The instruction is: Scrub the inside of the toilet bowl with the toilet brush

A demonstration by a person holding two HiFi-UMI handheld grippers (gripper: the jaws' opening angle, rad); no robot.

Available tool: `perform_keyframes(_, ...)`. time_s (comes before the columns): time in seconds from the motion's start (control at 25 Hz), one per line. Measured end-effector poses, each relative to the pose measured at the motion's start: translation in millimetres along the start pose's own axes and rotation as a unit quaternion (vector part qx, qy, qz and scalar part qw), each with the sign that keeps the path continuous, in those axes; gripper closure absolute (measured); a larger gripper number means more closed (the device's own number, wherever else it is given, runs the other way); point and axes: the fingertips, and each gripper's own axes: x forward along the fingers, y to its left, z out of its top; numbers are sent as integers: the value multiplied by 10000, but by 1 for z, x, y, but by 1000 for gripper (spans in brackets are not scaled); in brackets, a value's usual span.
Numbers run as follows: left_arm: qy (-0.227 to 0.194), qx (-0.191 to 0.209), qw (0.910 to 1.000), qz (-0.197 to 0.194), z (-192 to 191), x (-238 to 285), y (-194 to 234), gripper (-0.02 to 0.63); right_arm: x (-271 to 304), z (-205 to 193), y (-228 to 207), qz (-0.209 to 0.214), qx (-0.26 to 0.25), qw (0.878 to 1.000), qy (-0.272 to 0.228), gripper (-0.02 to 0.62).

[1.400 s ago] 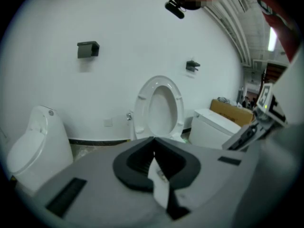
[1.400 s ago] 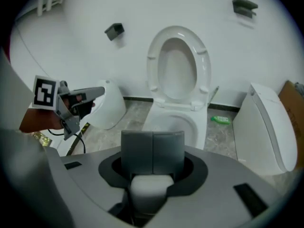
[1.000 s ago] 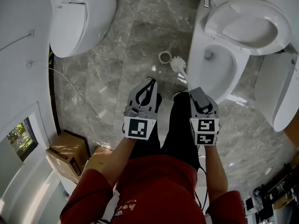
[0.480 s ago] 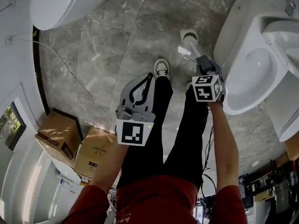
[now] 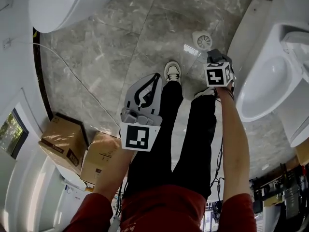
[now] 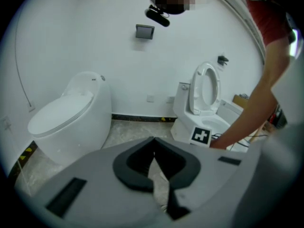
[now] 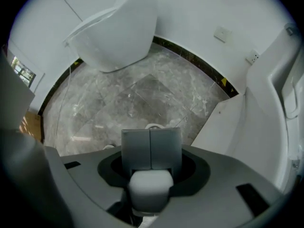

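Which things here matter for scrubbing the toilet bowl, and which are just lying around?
For the job: toilet brush, gripped in the right claw; open toilet bowl.
Lying about: cardboard boxes; second toilet, lid shut.

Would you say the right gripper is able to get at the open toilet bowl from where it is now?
Probably yes. The right gripper, shut on the toilet brush handle, hangs right beside the toilet bowl, whose seat is raised; nothing shows between them.
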Motion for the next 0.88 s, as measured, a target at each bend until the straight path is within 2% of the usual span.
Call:
perform_keyframes(0.08,-62,6,10000,-32,7,0,-4,606,-9,2,0,80,110,9999,-107,341)
perform_keyframes(0.2,-166,68,9998,-109,27,-8,-18,606,-47,3,0,247,581,9975,-302,308)
perform_keyframes(0.32,-275,184,9993,-197,59,-25,-45,606,-107,-9,4,445,969,9928,-551,305)
perform_keyframes(0.44,-430,276,9983,-286,106,-41,-76,606,-182,-16,-8,482,1051,9875,-1070,305)
perform_keyframes(0.56,-914,496,9941,-314,165,-66,-105,606,-274,-20,-19,466,1231,9788,-1569,305)
perform_keyframes(0.64,-1317,721,9882,-306,208,-90,-123,606,-337,-22,-25,437,1353,9693,-2005,305)
perform_keyframes(0.76,-1650,720,9831,-334,266,-120,-149,606,-429,-13,-48,258,1511,9467,-2835,305)
perform_keyframes(0.88,-2312,962,9676,-327,323,-155,-176,606,-519,-12,-74,14,1590,9183,-3626,305)
